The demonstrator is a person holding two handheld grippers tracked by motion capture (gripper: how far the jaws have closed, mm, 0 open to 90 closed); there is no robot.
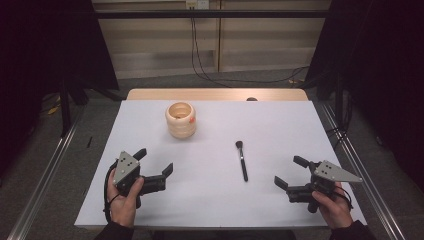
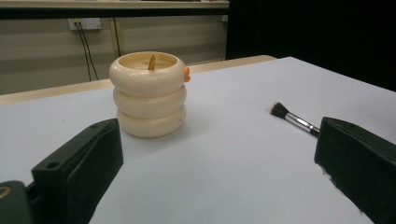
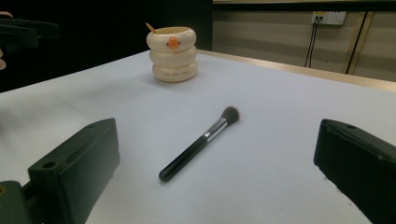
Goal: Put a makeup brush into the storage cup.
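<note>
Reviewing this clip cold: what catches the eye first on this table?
A cream ringed pot stands toward the far left of the white table, with a small orange duck bill on its side. A black-handled makeup brush lies flat right of centre, bristles pointing away. The left gripper and right gripper wait open at the near edge, touching nothing.

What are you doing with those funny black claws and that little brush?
A person holds a gripper in each hand over a white table. The left gripper and the right gripper are both open and hold nothing. A black makeup brush lies flat between them, nearer the right gripper, bristles pointing away from the person. Farther back stands a cream ringed holder with an orange duck beak on its side. Nothing is being touched yet.
</note>
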